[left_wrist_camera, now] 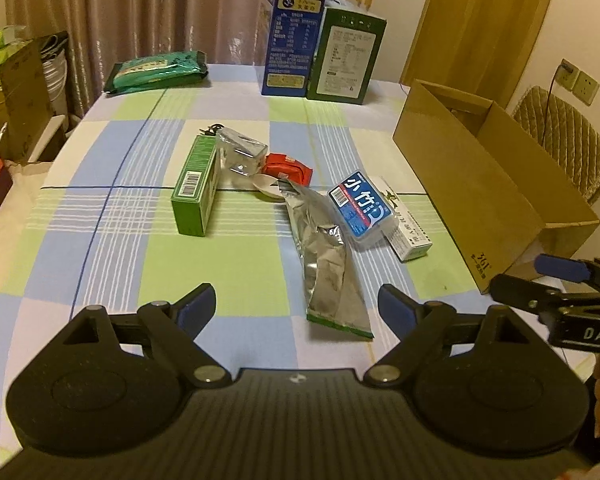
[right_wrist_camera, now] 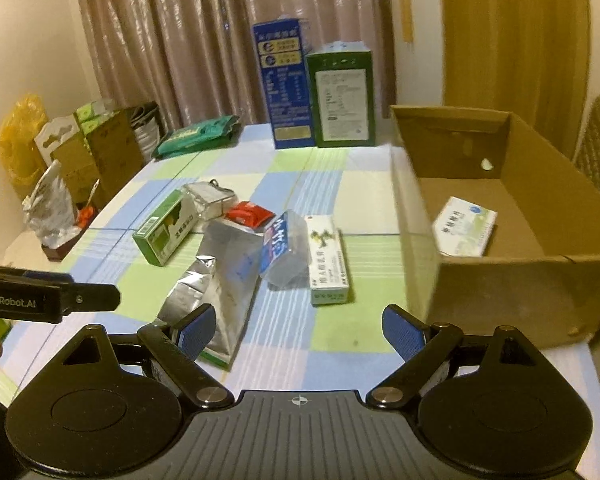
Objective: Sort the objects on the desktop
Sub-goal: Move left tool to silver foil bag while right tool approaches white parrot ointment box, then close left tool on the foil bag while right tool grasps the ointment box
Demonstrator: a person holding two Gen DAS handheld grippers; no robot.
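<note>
Sorting has only begun, by the look of it. One white and green packet (right_wrist_camera: 464, 226) lies on the floor of the cardboard box (right_wrist_camera: 512, 288), which stands at the right edge of the surface (left_wrist_camera: 112, 216); the rest of the box floor in view is bare.

Still to be moved is a loose cluster at the middle of the surface: a green carton (left_wrist_camera: 194, 188) on the left, a clear plastic case (left_wrist_camera: 240, 154) touching it toward the far edge, a red packet (left_wrist_camera: 287, 168) beside that, a long silver foil pouch (left_wrist_camera: 326, 264) reaching toward the near edge, and a blue-labelled clear box (left_wrist_camera: 362, 210) resting partly on a white tube carton (left_wrist_camera: 404, 224) nearest the cardboard box.

The left gripper (left_wrist_camera: 296, 308) hangs over the near edge, jaws spread and empty, with the pouch's lower end between them but untouched. The right gripper (right_wrist_camera: 300, 330) is likewise released and empty, just beside the box's near corner.
</note>
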